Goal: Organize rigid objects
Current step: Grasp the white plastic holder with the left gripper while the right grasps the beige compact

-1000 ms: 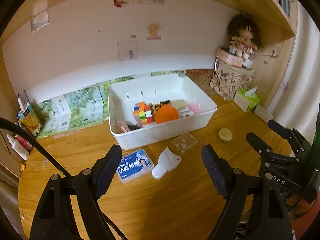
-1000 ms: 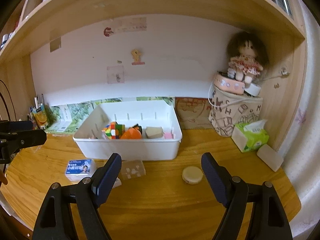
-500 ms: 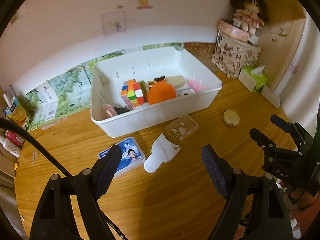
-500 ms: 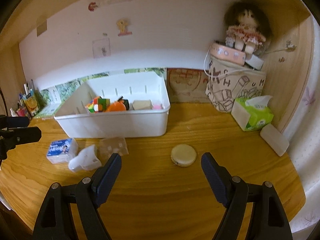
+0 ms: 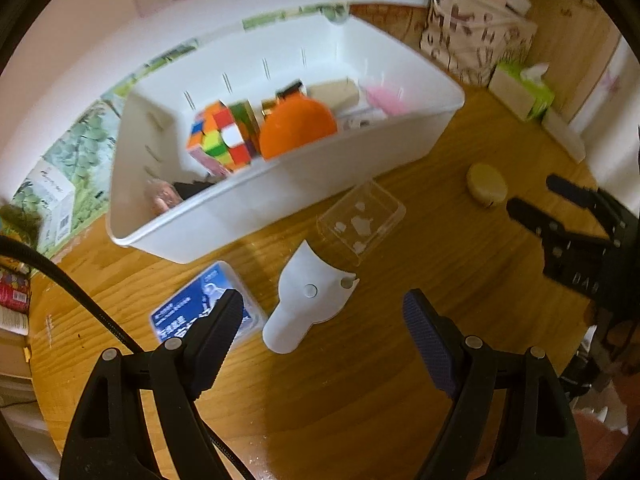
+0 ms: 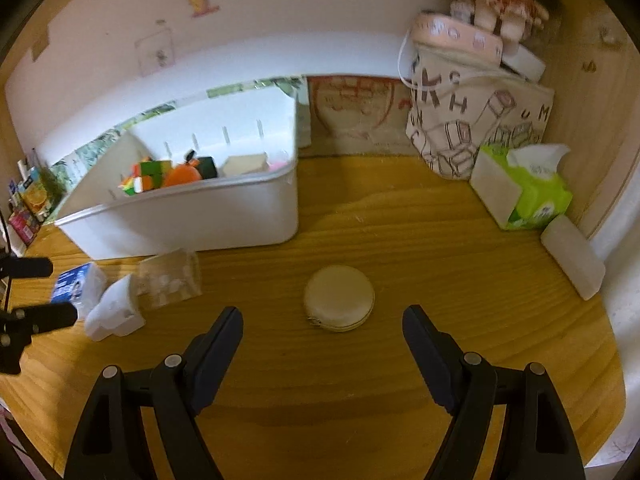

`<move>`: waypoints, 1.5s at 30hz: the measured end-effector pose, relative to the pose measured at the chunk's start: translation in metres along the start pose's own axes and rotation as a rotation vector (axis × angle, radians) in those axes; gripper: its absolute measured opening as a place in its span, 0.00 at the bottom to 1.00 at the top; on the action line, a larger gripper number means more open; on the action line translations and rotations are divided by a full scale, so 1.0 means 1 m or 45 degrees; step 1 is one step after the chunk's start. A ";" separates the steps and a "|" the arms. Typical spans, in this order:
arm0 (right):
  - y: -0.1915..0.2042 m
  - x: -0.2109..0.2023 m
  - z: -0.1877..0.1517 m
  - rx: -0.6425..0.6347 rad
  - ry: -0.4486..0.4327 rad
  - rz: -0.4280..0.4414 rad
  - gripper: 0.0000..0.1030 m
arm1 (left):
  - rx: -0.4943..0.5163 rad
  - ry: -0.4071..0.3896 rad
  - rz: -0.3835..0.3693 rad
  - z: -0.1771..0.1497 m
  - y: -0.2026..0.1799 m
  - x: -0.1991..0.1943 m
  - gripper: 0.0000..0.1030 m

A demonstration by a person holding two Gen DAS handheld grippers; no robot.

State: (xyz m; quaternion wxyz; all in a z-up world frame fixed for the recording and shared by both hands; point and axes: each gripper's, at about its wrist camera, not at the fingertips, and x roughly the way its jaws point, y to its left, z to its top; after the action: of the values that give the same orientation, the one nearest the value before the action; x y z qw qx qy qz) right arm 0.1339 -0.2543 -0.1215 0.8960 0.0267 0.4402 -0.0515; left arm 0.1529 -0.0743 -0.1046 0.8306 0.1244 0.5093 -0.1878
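A white bin (image 5: 280, 196) (image 6: 208, 216) on the wooden desk holds a colour cube (image 5: 218, 140), an orange disc (image 5: 298, 126) and other small items. In front of it lie a blue-labelled box (image 5: 192, 308) (image 6: 70, 284), a white plastic piece (image 5: 308, 296) (image 6: 114, 312) and a clear plastic box (image 5: 360, 222) (image 6: 170, 278). My left gripper (image 5: 322, 320) hangs open just above and before the white piece. A round cream case (image 6: 339, 298) (image 5: 486, 185) lies right in front of my open right gripper (image 6: 322, 332), which also shows at the right edge of the left wrist view (image 5: 536, 200).
A patterned fabric bag (image 6: 476, 116) with a doll (image 6: 496, 4) on top stands at the back right. A green tissue pack (image 6: 524, 188) and a white block (image 6: 572, 256) lie along the right wall. Small boxes and bottles (image 5: 24, 264) crowd the left edge.
Both grippers have dropped lower and tilted down toward the desk. The white piece and the cream case now sit much closer to the open fingers. Nothing on the desk has shifted.
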 end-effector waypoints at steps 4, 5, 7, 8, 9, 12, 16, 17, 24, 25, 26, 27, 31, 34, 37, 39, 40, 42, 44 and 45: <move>-0.008 0.020 0.002 0.031 0.071 -0.011 0.80 | 0.030 0.092 0.004 0.004 -0.003 0.023 0.82; -0.010 0.025 0.001 0.034 0.089 -0.013 0.80 | 0.033 0.111 0.002 0.005 -0.003 0.028 0.82; -0.011 0.032 0.002 0.035 0.112 -0.024 0.80 | 0.041 0.152 0.002 0.006 -0.003 0.038 0.82; -0.013 0.035 0.002 0.036 0.120 -0.031 0.80 | 0.047 0.174 0.003 0.007 -0.004 0.043 0.82; -0.013 0.038 0.002 0.037 0.125 -0.039 0.80 | 0.052 0.191 0.006 0.007 -0.004 0.047 0.82; -0.014 0.044 0.000 0.037 0.131 -0.057 0.80 | 0.064 0.232 0.002 0.008 -0.005 0.057 0.82; -0.016 0.053 0.001 0.035 0.147 -0.068 0.80 | 0.066 0.270 0.003 0.008 -0.005 0.069 0.82; -0.016 0.054 0.002 0.036 0.148 -0.067 0.80 | 0.063 0.278 0.002 0.008 -0.005 0.071 0.82; -0.014 0.063 0.004 0.019 0.157 -0.063 0.80 | 0.061 0.320 -0.012 0.013 -0.002 0.088 0.82; -0.014 0.064 0.005 0.017 0.156 -0.060 0.80 | 0.060 0.326 -0.015 0.013 -0.002 0.090 0.82; -0.014 0.065 0.005 0.016 0.156 -0.057 0.80 | 0.059 0.329 -0.018 0.013 -0.001 0.092 0.82; -0.014 0.066 0.006 0.015 0.159 -0.055 0.80 | 0.059 0.333 -0.022 0.013 0.000 0.093 0.82; -0.015 0.069 0.008 0.010 0.163 -0.051 0.75 | 0.075 0.334 -0.030 0.012 -0.002 0.098 0.82; -0.015 0.072 0.009 0.000 0.161 -0.058 0.74 | 0.070 0.352 -0.044 0.015 -0.001 0.101 0.81; -0.016 0.072 0.010 -0.008 0.150 -0.052 0.70 | 0.051 0.370 -0.060 0.018 0.004 0.108 0.81; -0.017 0.072 0.010 -0.010 0.143 -0.051 0.68 | 0.054 0.372 -0.057 0.018 0.006 0.109 0.79; -0.016 0.072 0.011 -0.013 0.140 -0.049 0.67 | 0.062 0.372 -0.057 0.019 0.006 0.109 0.78; -0.016 0.071 0.011 -0.019 0.134 -0.044 0.63 | 0.073 0.369 -0.053 0.019 0.006 0.110 0.72; -0.015 0.070 0.011 -0.026 0.128 -0.039 0.59 | 0.081 0.363 -0.045 0.020 0.004 0.110 0.66; -0.014 0.070 0.011 -0.030 0.126 -0.036 0.57 | 0.081 0.359 -0.046 0.021 0.005 0.110 0.64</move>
State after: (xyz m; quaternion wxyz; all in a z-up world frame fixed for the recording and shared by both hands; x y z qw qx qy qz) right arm 0.1836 -0.2739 -0.1702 0.8725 0.0124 0.4850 -0.0575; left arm 0.2168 -0.0986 -0.1933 0.7429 0.1665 0.6170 -0.1994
